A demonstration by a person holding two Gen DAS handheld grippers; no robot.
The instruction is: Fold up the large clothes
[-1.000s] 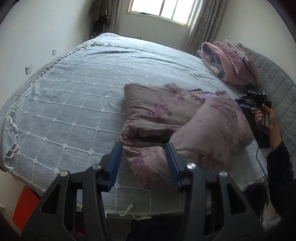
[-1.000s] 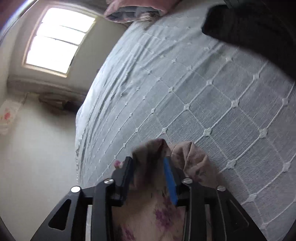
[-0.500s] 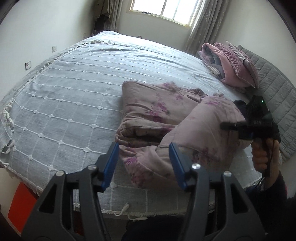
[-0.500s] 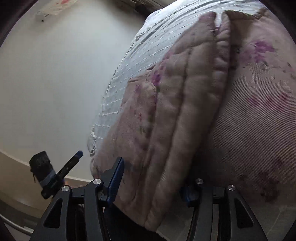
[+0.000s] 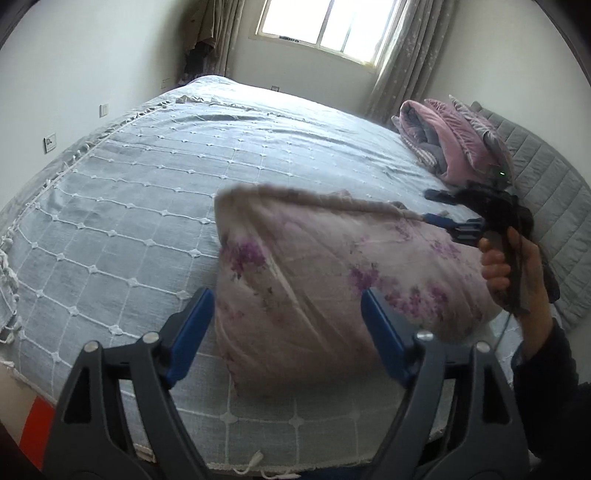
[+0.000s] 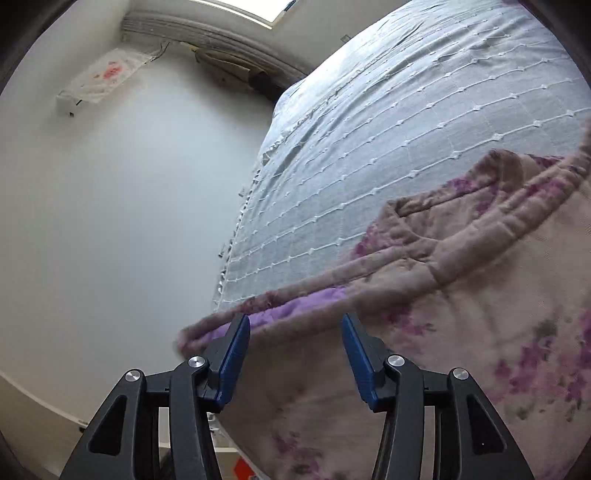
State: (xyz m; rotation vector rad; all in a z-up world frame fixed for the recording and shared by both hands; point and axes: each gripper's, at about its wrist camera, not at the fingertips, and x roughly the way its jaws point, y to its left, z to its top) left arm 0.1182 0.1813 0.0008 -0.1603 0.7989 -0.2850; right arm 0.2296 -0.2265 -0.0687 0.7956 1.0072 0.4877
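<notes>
A padded pink garment with purple flowers [image 5: 332, 266] lies on the grey bedspread [image 5: 147, 206], its upper layer raised and blurred. It also fills the lower right of the right wrist view [image 6: 443, 314]. My left gripper [image 5: 286, 328] is open and empty, just in front of the garment's near edge. My right gripper [image 6: 293, 350] is open, its jaws wide apart over the garment's folded edge, nothing pinched. In the left wrist view the right gripper [image 5: 447, 208] sits at the garment's right side, held by a hand.
A pile of pink and grey bedding [image 5: 454, 147] lies at the far right by the quilted headboard [image 5: 546, 177]. A window [image 5: 321, 22] with curtains is behind the bed. A white wall [image 6: 129, 203] runs along the bed's left side. An orange object [image 5: 37, 424] sits below the bed's near edge.
The garment's upper layer has swung up and over towards the left. My right gripper has moved up along the garment's right side. My left gripper's jaws have opened wider.
</notes>
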